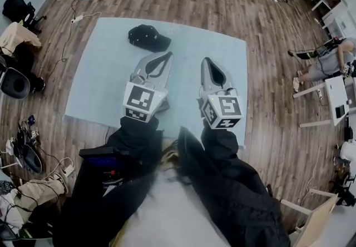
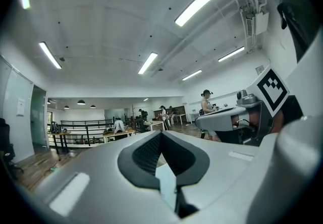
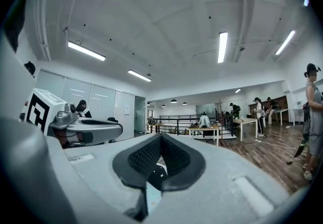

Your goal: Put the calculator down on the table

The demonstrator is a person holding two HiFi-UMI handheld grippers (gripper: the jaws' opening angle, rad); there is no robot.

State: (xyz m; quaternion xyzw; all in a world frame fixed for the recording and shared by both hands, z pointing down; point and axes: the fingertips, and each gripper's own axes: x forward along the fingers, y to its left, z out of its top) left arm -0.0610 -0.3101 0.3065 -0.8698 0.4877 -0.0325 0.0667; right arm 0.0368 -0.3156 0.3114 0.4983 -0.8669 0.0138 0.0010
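Observation:
No calculator shows in any view. My left gripper (image 1: 163, 61) and right gripper (image 1: 206, 64) are held up side by side over a light-blue table (image 1: 105, 82), pointing level into the room. Both have their jaws shut with nothing between them. In the left gripper view the left gripper (image 2: 161, 135) has its dark pads (image 2: 146, 155) meeting at the tip, with the right gripper (image 2: 237, 117) beside it. The right gripper view shows the right gripper (image 3: 161, 137) the same way, with the left gripper (image 3: 88, 129) off to the left. A black cap (image 1: 149, 38) lies on the table's far part.
Wooden floor surrounds the table. Chairs (image 1: 14, 82), bags and cables (image 1: 75, 18) lie along the left side. A seated person (image 1: 328, 62) and white desks (image 1: 334, 95) are at the right. Further desks, railings and people (image 3: 314, 117) stand across the room.

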